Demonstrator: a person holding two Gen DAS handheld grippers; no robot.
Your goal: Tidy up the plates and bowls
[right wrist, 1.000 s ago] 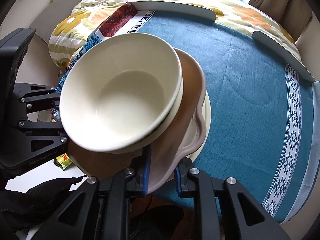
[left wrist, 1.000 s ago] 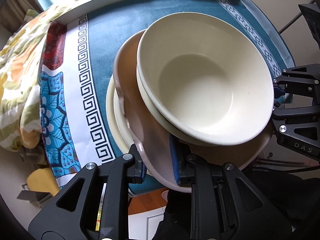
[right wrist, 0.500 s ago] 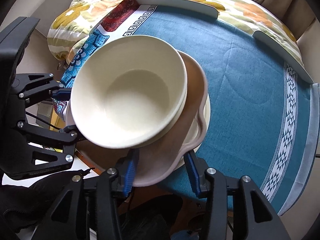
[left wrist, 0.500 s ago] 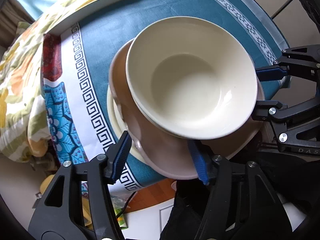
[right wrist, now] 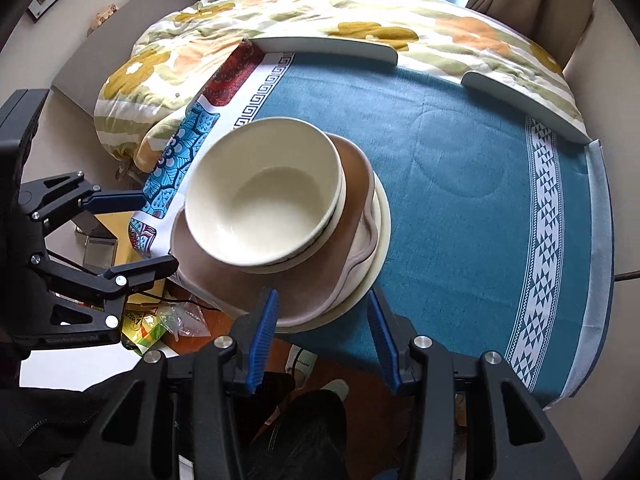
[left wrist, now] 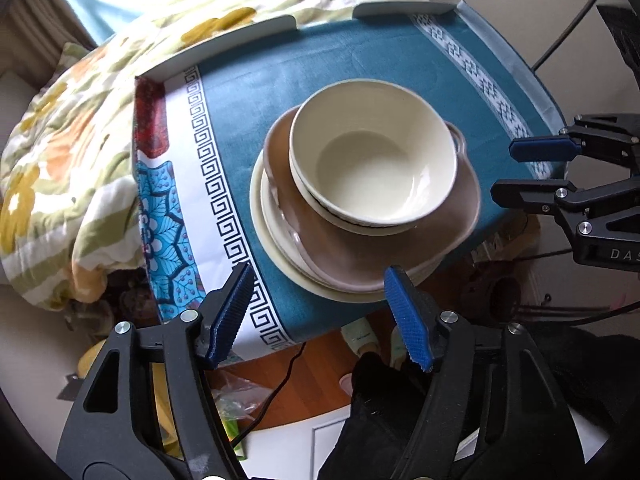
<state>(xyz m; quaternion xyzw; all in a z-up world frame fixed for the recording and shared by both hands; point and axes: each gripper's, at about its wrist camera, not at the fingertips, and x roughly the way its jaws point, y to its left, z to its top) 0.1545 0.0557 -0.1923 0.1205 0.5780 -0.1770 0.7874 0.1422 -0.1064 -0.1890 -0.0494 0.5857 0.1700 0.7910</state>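
Observation:
A cream bowl (left wrist: 372,160) sits nested on another bowl, on a brown wavy-edged plate (left wrist: 360,256), on cream plates (left wrist: 272,248). The stack stands at the near edge of the teal-clothed table (left wrist: 352,56). It also shows in the right wrist view: bowl (right wrist: 264,196), brown plate (right wrist: 304,288), cream plate (right wrist: 382,224). My left gripper (left wrist: 320,304) is open and empty, drawn back just short of the stack. My right gripper (right wrist: 322,328) is open and empty, just short of the stack's near rim. Each gripper shows in the other's view, the right one (left wrist: 536,168) and the left one (right wrist: 132,232).
A floral quilt (right wrist: 320,20) lies beyond the table and at its left (left wrist: 60,160). White curved rails (right wrist: 328,46) edge the far side of the table. The floor below holds packets (right wrist: 156,320) and a cable (left wrist: 288,364).
Both grippers let go of the brown plate's rim, opened and drew back from it. The stack now rests on the table.

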